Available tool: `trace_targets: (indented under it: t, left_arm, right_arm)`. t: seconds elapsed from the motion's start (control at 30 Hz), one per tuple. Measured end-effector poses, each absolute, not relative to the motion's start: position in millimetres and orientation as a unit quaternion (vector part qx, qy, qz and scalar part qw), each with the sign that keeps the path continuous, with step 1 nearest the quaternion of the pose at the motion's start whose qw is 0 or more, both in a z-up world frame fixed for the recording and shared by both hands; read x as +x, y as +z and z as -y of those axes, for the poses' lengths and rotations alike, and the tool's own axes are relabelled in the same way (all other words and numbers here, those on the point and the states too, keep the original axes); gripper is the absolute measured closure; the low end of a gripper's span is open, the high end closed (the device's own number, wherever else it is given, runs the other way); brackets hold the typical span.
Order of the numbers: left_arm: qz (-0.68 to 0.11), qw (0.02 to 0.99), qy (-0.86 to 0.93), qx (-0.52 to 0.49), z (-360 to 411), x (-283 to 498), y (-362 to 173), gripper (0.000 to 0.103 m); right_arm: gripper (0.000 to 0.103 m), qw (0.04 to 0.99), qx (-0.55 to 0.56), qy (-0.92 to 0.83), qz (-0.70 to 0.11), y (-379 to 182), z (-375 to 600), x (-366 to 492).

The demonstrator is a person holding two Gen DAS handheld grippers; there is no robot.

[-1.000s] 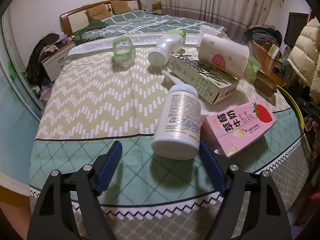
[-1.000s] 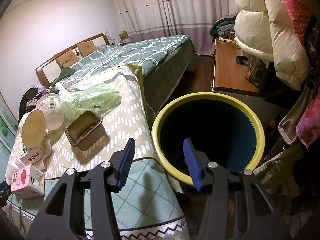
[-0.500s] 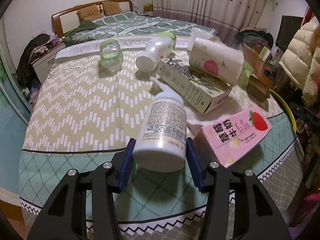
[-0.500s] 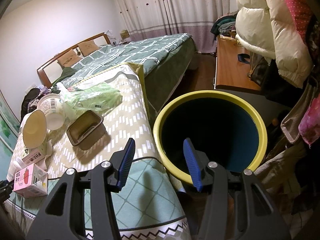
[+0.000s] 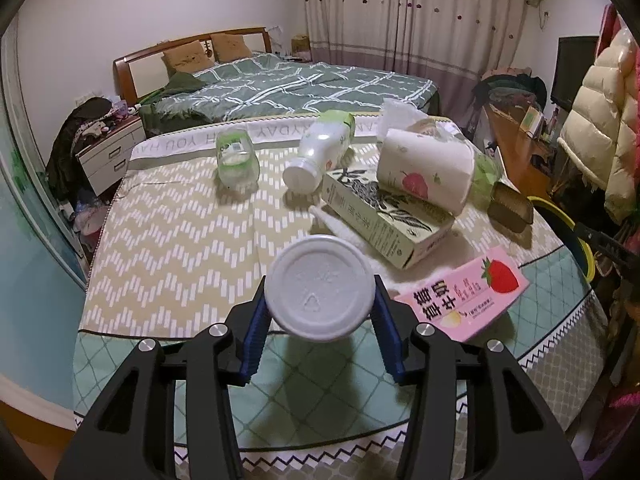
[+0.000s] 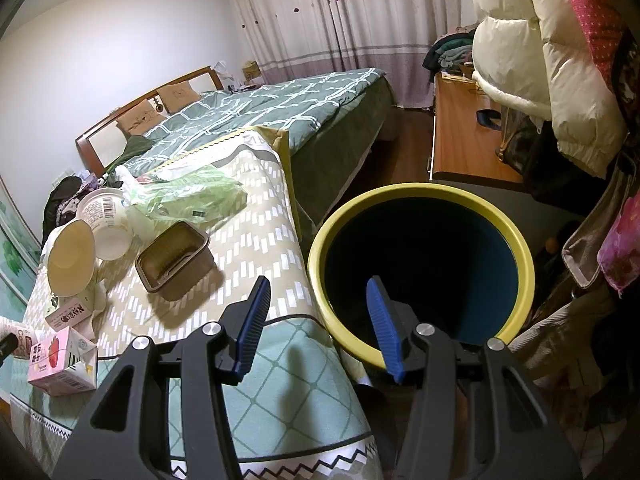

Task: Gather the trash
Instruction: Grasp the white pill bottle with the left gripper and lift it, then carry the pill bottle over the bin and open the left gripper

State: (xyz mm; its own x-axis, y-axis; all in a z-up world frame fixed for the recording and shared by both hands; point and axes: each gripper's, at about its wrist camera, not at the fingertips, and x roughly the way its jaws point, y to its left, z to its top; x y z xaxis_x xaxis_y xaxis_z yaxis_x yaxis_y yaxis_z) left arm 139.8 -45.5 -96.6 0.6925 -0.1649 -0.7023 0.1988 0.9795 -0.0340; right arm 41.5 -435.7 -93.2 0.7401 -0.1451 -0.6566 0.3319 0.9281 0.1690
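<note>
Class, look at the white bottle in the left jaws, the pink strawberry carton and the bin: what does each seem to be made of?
White bottle: probably matte plastic; a moulded triangle mark shows on its base.
Pink strawberry carton: likely coated paperboard, with folded edges and glossy print.
Bin: seemingly smooth plastic, with a rounded yellow rim.

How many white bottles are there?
2. One bottle is clamped in the left gripper, bottom toward the camera. The other bottle lies on the table farther back. More may hide behind the clutter.

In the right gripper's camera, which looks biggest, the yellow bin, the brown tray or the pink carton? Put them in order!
1. Yellow bin, though it is nearest.
2. Brown tray and pink carton: look alike, so no ranking.
</note>
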Motion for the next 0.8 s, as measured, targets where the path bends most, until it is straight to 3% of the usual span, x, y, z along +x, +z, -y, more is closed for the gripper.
trace_targets:
  t: [0.47, 0.8]
  left_arm:
    - [-0.335, 0.935, -0.102, 0.053, 64, 136, -48, 0.056]
    - [-0.312, 0.926, -0.202, 0.072, 160, 143, -8, 0.056]
  right_arm:
    - [0.055, 0.926, 0.139, -0.131, -0.324, -83, 442, 33]
    - [0.055, 0.925, 0.138, -0.178, -0.305, -71, 488, 5]
